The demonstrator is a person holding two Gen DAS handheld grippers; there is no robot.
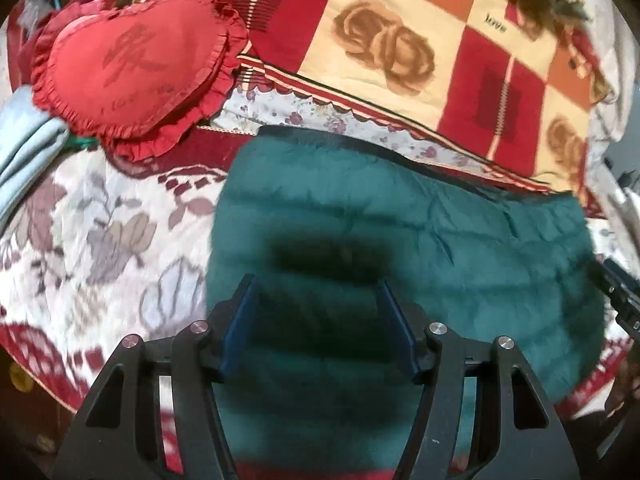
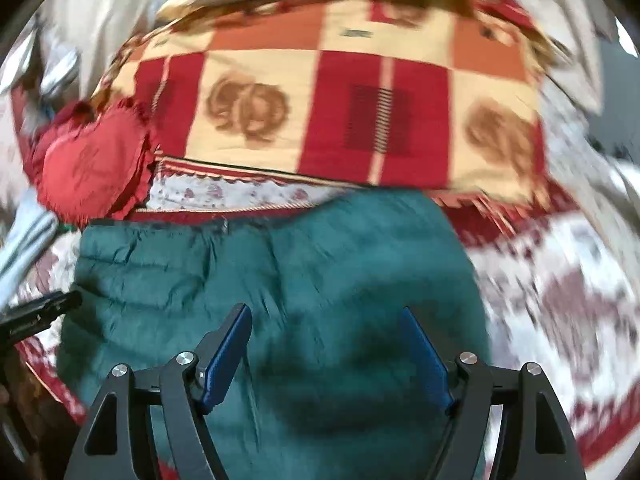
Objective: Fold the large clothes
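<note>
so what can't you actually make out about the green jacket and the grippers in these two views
- Green jacket: near edge hidden behind the left gripper in the left wrist view, and behind the right gripper in the right wrist view.
- Jacket's sleeves, collar and fold state: unreadable, blurred in both views.
- Contact: both grippers are open over the jacket; whether the fingertips touch it cannot be told.
- Writing on the heart pillow: too blurred.

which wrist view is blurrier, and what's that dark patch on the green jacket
Right wrist view is blurrier: the floral bedspread streaks with motion, and the checked rose-print quilt is soft. Left wrist view is sharper farther off; the dark patch on the teal quilted jacket looks like the open left tool's shadow.
</note>
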